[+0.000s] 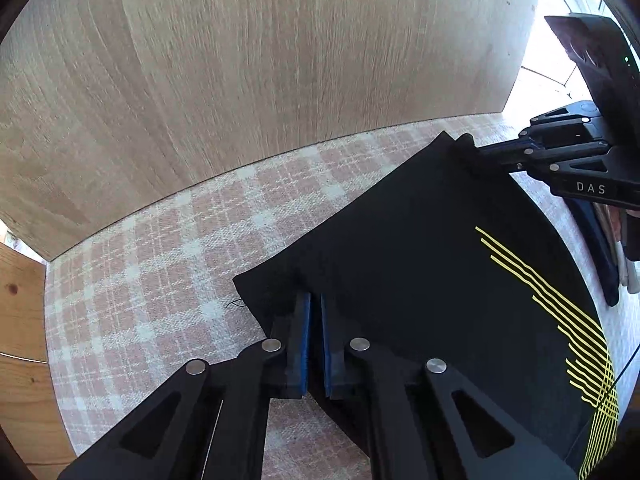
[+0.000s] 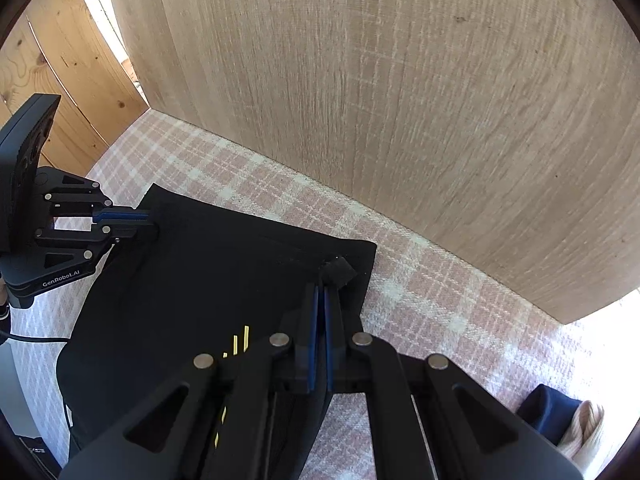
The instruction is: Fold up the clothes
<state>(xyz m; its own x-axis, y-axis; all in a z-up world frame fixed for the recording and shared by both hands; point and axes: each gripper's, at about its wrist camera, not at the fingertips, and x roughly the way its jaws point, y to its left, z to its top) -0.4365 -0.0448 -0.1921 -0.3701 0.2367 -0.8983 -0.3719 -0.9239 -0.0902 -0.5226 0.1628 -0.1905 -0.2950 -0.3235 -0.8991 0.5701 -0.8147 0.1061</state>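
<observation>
Setting: a pink-and-cream plaid cloth (image 1: 160,280) covers the work surface, which ends against a pale wood-grain panel (image 1: 280,60) at twelve o'clock in both wrist views.
Garment: a black garment with yellow stripes (image 1: 420,248) lies on the plaid cloth, filling the four o'clock part of the left wrist view and the eight o'clock part of the right wrist view.
Progress: the garment looks partly folded, with a straight far edge and two squared corners. Both corners are gripped, so by my reading a fold is under way. How many folds remain cannot be told.
Direction: the held edge faces the panel and forms the visible long axis, running from corner to corner, seven o'clock to one o'clock in the left wrist view. The striped part trails back toward the person.
Side pile: other fabrics, navy and beige (image 2: 560,420), sit apart at four o'clock in the right wrist view.
Left gripper (image 1: 315,300): clenched on the garment's left corner.
Right gripper (image 2: 320,292): clenched on the right corner, fabric bunched at its tips.
</observation>
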